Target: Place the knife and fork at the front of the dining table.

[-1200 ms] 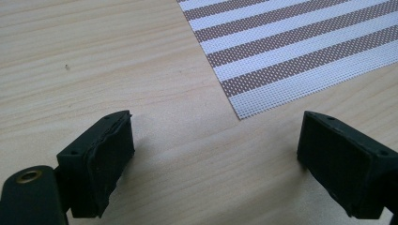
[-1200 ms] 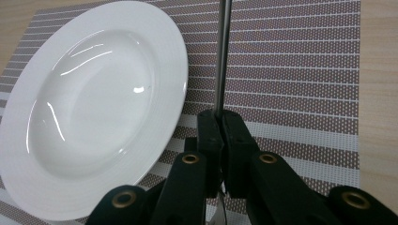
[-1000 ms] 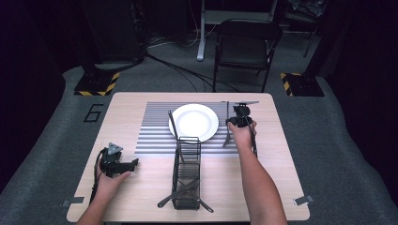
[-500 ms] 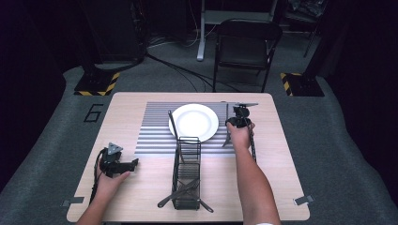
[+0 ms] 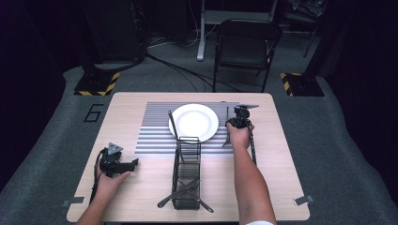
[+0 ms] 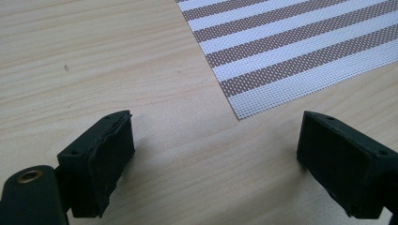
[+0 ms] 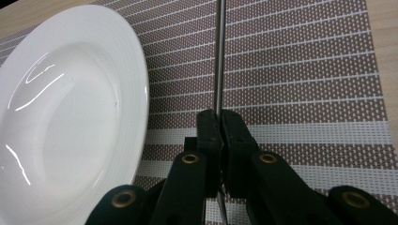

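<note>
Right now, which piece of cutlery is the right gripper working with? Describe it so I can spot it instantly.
On the striped placemat, look just right of the white plate. The slim metal utensil there is clamped in the right gripper; unlike the cutlery in the wire caddy, it lies beside the plate.

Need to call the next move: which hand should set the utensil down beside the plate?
Right. The right gripper is already shut on the utensil beside the plate; the left gripper is open, far off.
</note>
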Action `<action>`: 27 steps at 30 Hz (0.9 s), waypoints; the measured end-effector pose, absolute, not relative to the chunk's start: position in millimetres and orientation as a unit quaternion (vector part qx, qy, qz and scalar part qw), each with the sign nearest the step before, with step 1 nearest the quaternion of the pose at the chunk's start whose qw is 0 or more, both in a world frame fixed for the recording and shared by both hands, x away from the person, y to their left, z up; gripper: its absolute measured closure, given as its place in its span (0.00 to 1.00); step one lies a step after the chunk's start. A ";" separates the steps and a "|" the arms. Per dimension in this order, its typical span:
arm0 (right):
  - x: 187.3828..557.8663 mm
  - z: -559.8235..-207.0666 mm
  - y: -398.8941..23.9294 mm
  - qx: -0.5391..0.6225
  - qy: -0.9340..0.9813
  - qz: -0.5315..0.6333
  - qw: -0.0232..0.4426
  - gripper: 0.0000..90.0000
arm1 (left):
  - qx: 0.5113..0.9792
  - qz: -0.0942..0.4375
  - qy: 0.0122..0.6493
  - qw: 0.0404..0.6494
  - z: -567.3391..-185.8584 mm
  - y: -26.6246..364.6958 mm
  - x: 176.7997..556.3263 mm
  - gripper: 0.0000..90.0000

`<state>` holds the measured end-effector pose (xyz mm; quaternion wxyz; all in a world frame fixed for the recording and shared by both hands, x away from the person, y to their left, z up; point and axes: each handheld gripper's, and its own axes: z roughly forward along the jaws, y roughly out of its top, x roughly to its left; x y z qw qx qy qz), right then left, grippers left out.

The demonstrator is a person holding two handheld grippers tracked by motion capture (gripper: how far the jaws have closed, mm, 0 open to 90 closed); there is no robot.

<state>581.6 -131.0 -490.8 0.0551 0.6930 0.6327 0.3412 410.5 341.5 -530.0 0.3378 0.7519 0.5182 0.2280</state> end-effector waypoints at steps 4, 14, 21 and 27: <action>582.3 -495.1 -129.2 0.695 0.631 0.341 0.051 0.97 | 0.751 0.229 0.518 0.339 -530.2 341.4 410.5 0.12; 581.3 -500.1 -129.2 0.711 0.615 0.335 0.054 0.97 | 0.752 0.228 0.517 0.339 -530.2 341.4 410.5 0.13; 580.9 -504.2 -128.0 0.716 0.614 0.327 0.058 0.96 | 0.752 0.227 0.517 0.339 -530.2 341.3 410.5 0.12; 579.9 -505.2 -128.7 0.720 0.608 0.331 0.061 0.96 | 0.753 0.227 0.517 0.339 -530.2 341.4 410.5 0.12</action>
